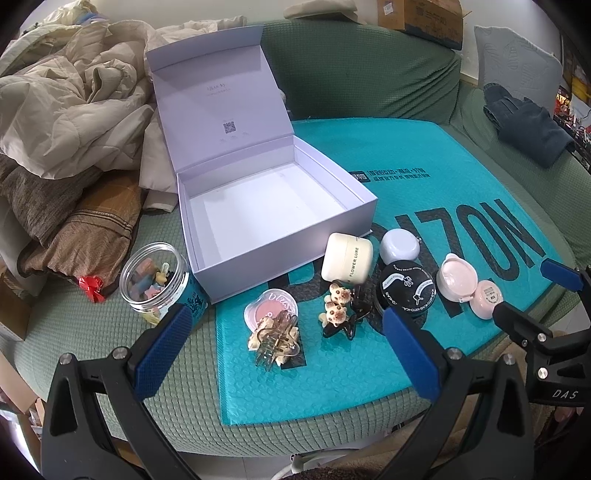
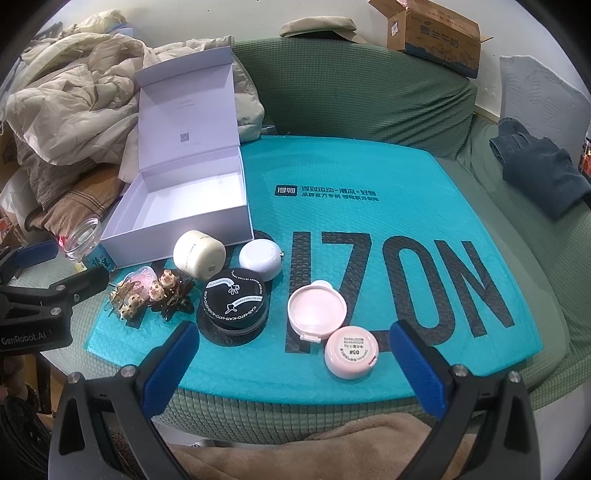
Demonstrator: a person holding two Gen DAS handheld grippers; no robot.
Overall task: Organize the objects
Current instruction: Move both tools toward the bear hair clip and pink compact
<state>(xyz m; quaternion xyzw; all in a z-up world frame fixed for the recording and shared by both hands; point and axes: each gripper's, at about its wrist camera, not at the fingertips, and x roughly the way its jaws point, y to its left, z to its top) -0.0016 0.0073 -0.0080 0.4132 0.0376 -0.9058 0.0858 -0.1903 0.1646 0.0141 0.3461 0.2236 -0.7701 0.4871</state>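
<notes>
An open, empty white box [image 1: 273, 206] [image 2: 184, 206] with its lid up sits on a teal mailer [image 1: 424, 206] [image 2: 369, 229]. In front of it lie a cream jar [image 1: 345, 260] [image 2: 199, 253], a small white round case [image 1: 400, 246] [image 2: 260, 258], a black jar [image 1: 406, 291] [image 2: 232, 308], two pink compacts [image 2: 317, 308] [image 2: 351, 350], a blush compact [image 1: 267, 306], and hair clips [image 1: 275, 339] [image 1: 338, 310]. My left gripper [image 1: 280, 350] is open just above the clips. My right gripper [image 2: 295, 362] is open above the pink compacts.
A glass jar of small items [image 1: 155, 280] [image 2: 81, 240] stands left of the box. Crumpled beige bedding [image 1: 70, 103] piles up at the left. Dark folded jeans [image 1: 528, 125] [image 2: 535, 166] lie on the green sofa [image 2: 351, 88] at right. A cardboard box [image 2: 436, 33] sits behind.
</notes>
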